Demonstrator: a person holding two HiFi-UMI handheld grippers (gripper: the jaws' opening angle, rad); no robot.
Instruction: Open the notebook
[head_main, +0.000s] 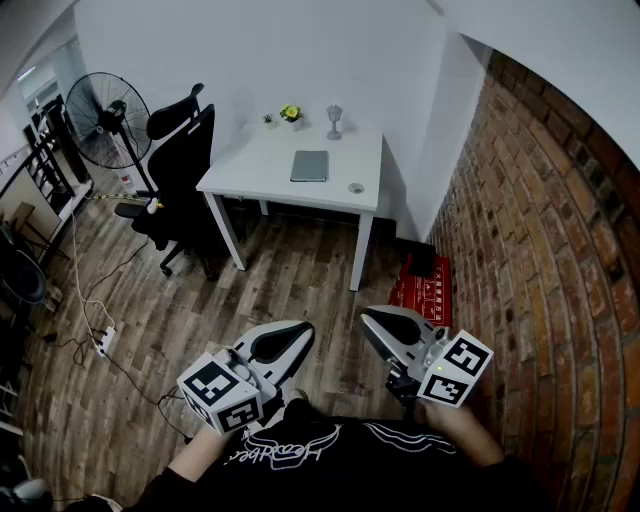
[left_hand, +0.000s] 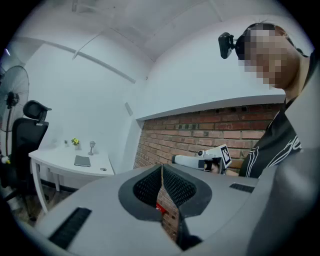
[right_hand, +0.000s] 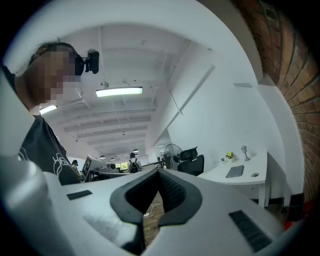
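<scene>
White desk (head_main: 255, 172) well ahead of both tools, notebook (head_main: 309, 166) closed on it. Left tool (head_main: 297, 335) & right tool (head_main: 370, 320): jaws together, empty. Get close first, then part jaws at cover edge

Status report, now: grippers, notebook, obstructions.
Left gripper shut, empty; right gripper shut, empty; both close to body. Notebook closed, flat on white table, far ahead. Chair at table's left; nothing on the notebook.

Grey left gripper (head_main: 306, 329), black printed shirt (head_main: 335, 447)
</scene>
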